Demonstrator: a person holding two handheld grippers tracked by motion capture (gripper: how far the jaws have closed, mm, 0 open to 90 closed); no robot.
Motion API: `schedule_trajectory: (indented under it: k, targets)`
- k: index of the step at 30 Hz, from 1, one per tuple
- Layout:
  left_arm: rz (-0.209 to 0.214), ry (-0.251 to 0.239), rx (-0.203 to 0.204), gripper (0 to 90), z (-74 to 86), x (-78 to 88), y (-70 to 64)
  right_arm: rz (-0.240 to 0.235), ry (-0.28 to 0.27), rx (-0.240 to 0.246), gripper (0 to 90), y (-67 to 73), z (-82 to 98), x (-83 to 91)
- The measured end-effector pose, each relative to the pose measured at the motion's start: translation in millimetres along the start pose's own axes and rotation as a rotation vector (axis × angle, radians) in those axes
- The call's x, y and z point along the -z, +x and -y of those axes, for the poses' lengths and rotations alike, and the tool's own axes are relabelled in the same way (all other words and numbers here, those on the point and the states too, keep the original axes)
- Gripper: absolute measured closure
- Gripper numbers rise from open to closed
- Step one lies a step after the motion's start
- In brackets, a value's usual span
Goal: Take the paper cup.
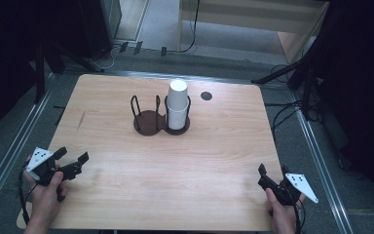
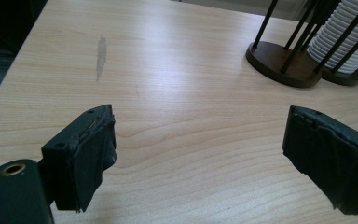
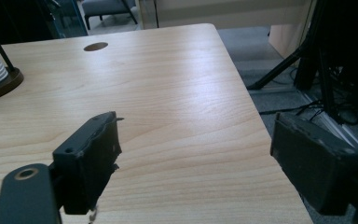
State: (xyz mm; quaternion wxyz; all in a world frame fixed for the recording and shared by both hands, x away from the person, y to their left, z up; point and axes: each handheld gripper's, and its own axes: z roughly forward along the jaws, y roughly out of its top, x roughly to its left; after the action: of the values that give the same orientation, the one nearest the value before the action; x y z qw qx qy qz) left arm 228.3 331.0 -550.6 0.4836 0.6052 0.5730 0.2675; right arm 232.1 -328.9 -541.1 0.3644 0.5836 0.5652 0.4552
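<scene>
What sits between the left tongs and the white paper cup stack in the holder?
Nothing: bare light wood tabletop runs from the open left tongs to the white paper cup stack, per the high view.

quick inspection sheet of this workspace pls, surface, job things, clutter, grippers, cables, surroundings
surface: light wooden table, a dark streak near its left side, a round hole near the far edge
job's things: white cup stack upside down in the right bay of the dark two-bay holder; left bay empty
clutter: nothing seen
grippers: left gripper open and empty at the near left corner; right gripper open and empty at the near right corner
cables: floor cables right of the table, more beyond the far edge
surroundings: grey floor, dark stand legs, a pale wall panel at the back
</scene>
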Motion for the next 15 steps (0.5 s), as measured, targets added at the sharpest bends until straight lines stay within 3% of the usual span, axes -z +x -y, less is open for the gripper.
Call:
schedule_trajectory:
  k: [7, 15]
  targets:
    - [0.016, 0.0, 0.008, 8.8, 0.5, 0.9, 1.4, -0.01, 0.032, 0.007, 12.7, 3.1, -7.8, -3.4]
    - [0.018, 0.01, -0.001, 8.9, 0.4, -0.6, 0.3, -0.033, 0.024, 0.005, 12.7, 19.7, -29.2, -6.1]
